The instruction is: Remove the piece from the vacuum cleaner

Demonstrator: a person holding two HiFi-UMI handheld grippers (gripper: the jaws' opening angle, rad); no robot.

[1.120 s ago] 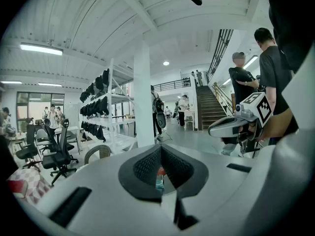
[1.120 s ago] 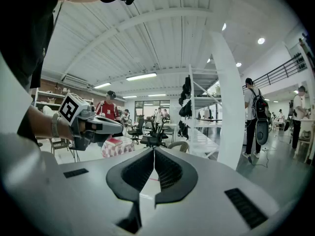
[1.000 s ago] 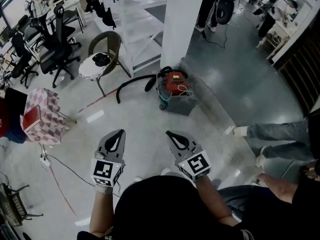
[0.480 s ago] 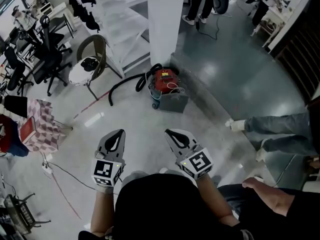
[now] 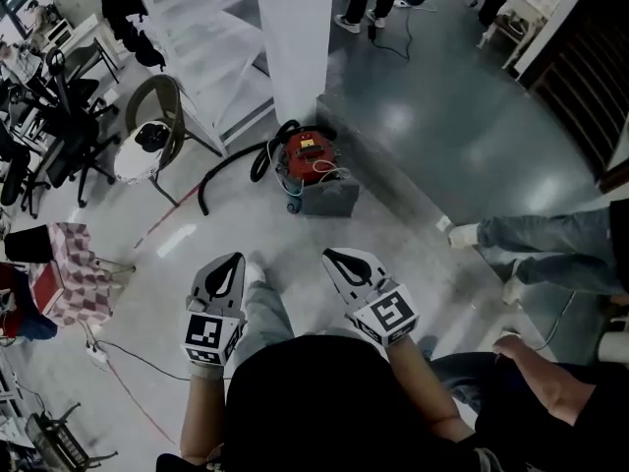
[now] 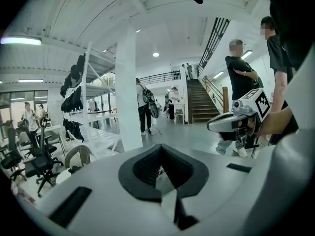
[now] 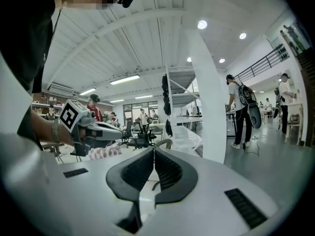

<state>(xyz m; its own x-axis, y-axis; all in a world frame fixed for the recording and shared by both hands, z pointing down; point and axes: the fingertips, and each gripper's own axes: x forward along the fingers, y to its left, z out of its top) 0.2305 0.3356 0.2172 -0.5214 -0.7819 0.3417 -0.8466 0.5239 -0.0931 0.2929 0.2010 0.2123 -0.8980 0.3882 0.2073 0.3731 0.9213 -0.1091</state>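
Now | approach step: vacuum cleaner point(image 5: 305, 155) sitting well ahead | left gripper point(image 5: 234, 262), right gripper point(image 5: 334, 257) holding fingers closed, empty | next: closing in.

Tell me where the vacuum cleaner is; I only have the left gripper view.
Observer: Head view shows the red vacuum cleaner on the floor at the foot of the white pillar, ahead of the person.
Operator: Other side holding anything?
Observer: No, the right gripper has its jaws together with nothing between them.
Operator: Hose?
Observer: The black hose curves left across the floor, ending near a chair.
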